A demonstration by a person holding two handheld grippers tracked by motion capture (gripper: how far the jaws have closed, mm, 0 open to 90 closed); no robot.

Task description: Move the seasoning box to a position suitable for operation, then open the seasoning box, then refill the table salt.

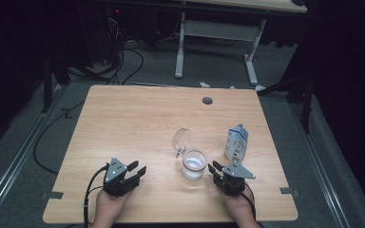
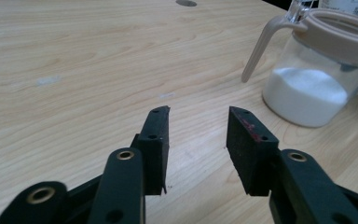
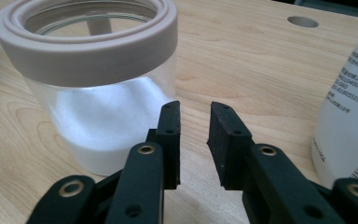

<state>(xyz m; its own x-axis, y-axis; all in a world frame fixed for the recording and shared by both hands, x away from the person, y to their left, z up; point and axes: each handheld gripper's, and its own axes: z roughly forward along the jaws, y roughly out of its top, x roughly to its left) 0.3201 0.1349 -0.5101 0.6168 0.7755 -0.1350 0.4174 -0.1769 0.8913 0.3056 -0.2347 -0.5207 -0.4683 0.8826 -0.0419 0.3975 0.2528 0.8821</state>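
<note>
Right gripper (image 1: 217,171): jaws apart with a narrow gap, nothing between them. It sits low over the counter (image 1: 123,123), just beside the jar (image 1: 193,164), on the jar's right in the high view. In the right gripper view the jar (image 3: 93,88) stands close ahead and left of the jaw line, not touched.

Left gripper (image 1: 135,172): jaws apart, empty, near the front edge of the counter and well apart from the jar, pointing toward it. In the left gripper view the jar (image 2: 321,79) is off to the upper right.

Jar: clear wall, beige collar round the mouth, hinged clear lid (image 1: 181,139) flipped up and back, so the mouth is open. White powder or fine grains fill roughly the lower third.

Handling, by judgement: rigid, smooth-sided, likely slippery; moderate weight sitting low. Wide body, so the jaws need to spread well. Best hold is across the wall below the collar, kept upright, since the open mouth would spill. The raised lid looks thin.

Bottle (image 1: 236,142): upright, white label, blue cap, just right of and behind the jar; contents cannot be told.
</note>
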